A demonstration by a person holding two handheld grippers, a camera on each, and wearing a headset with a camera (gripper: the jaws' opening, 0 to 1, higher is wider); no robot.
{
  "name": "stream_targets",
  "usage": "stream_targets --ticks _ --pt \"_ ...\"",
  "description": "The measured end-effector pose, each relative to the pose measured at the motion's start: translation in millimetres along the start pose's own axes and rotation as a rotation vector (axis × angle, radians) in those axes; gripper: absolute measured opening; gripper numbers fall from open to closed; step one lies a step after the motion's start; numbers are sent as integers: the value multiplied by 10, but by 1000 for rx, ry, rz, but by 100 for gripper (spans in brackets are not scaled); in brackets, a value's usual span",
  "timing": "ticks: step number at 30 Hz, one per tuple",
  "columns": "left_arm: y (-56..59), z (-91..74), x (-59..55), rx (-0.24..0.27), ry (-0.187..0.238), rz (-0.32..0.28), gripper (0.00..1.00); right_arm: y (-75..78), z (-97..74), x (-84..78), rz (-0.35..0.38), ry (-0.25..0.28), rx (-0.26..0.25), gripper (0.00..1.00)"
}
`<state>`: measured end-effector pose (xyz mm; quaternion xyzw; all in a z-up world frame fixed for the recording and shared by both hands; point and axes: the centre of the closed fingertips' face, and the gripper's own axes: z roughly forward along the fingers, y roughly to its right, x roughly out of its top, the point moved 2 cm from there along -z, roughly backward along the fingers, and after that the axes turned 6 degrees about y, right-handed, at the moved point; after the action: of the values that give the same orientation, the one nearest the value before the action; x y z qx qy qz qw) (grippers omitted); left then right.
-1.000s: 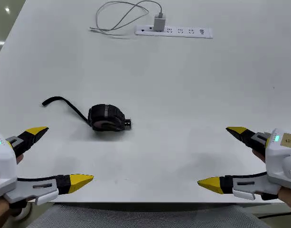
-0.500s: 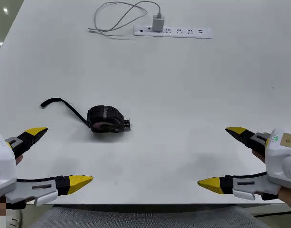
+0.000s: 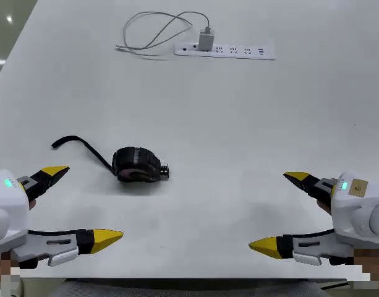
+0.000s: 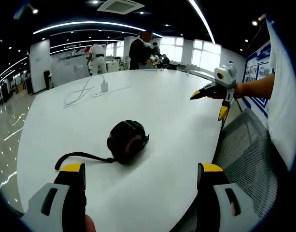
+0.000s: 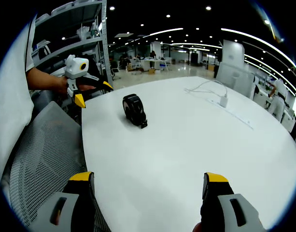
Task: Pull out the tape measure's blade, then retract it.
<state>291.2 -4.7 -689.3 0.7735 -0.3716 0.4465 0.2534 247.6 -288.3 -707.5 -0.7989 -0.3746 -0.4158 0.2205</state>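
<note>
The black, rounded tape measure (image 3: 137, 165) sits on the smooth white table (image 3: 238, 124), nearer the left gripper (image 3: 91, 202). Its long axis runs left to right. The blade tip points right, toward the right gripper (image 3: 269, 211), and the black wrist strap (image 3: 78, 143) trails left. Both grippers have their yellow-tipped jaws spread wide, holding nothing.

Quick count: one tape measure (image 3: 136, 165) left of centre, with one black strap (image 3: 84, 145) trailing off it. One power strip (image 3: 225, 50) along the top, with one white charger (image 3: 206, 41) plugged in and one cable (image 3: 153, 34). Two grippers: left gripper (image 3: 91, 202) lower left, right gripper (image 3: 269, 211) lower right. One white table (image 3: 238, 124).
</note>
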Motion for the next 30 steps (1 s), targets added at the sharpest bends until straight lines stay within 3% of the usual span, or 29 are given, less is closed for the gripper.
stream_targets --ticks 17,30 --pt "-83 268 57 -65 -36 81 94 76 291 114 -44 -5 63 91" --pt "-176 478 46 -148 -114 186 89 72 536 169 -93 -32 143 89"
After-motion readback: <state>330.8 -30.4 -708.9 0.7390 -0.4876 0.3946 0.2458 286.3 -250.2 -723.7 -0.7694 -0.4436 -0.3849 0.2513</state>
